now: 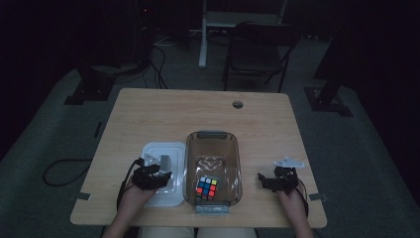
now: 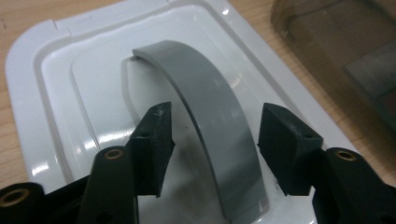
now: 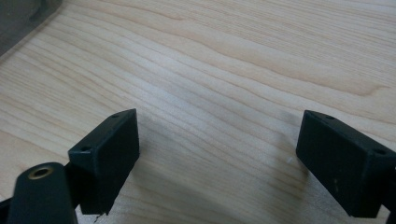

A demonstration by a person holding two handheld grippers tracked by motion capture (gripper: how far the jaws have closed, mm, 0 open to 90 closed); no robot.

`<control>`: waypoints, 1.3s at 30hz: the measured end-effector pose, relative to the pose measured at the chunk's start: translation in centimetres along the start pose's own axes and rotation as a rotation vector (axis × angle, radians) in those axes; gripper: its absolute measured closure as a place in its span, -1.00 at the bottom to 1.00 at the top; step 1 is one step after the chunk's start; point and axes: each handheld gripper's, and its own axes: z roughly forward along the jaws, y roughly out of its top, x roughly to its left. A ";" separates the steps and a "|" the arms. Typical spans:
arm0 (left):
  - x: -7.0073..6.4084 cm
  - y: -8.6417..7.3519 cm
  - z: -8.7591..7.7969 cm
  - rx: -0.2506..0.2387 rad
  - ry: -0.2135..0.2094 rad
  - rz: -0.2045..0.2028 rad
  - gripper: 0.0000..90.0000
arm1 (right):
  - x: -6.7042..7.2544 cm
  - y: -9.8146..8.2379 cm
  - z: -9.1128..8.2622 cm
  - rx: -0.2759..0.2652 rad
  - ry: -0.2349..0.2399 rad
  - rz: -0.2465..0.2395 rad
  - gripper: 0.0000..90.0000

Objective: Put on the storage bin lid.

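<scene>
left tongs (image 2: 212, 140): released, jaws astride arched grey plastic handle (image 2: 210, 126) of flat white plastic lid (image 2: 28, 84), not pressing | handle's long axis: runs straight between the jaws | right tongs (image 3: 217, 154): released, above bare table (image 3: 233, 56)

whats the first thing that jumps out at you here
The brightly coloured puzzle cube stands out first, sitting in the near end of the clear smoky bin at the middle of the wooden table. Next is the white lid lying flat just left of the bin, where the left gripper straddles its grey arched handle, with gaps visible on both sides. The right gripper stands open over bare wood to the bin's right.
</scene>
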 end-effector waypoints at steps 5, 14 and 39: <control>0.2 0.0 0.1 -0.004 -0.027 -0.014 0.36 | 0.2 0.0 0.0 -0.006 0.012 0.008 -0.71; 1.8 -0.1 -0.6 -0.019 -0.062 -0.064 0.54 | 1.5 0.5 -0.2 -0.042 0.062 -0.012 -0.70; 5.0 1.5 -7.8 -0.141 -0.071 -0.105 0.58 | 8.2 1.2 -0.1 -0.075 0.278 -0.144 -0.71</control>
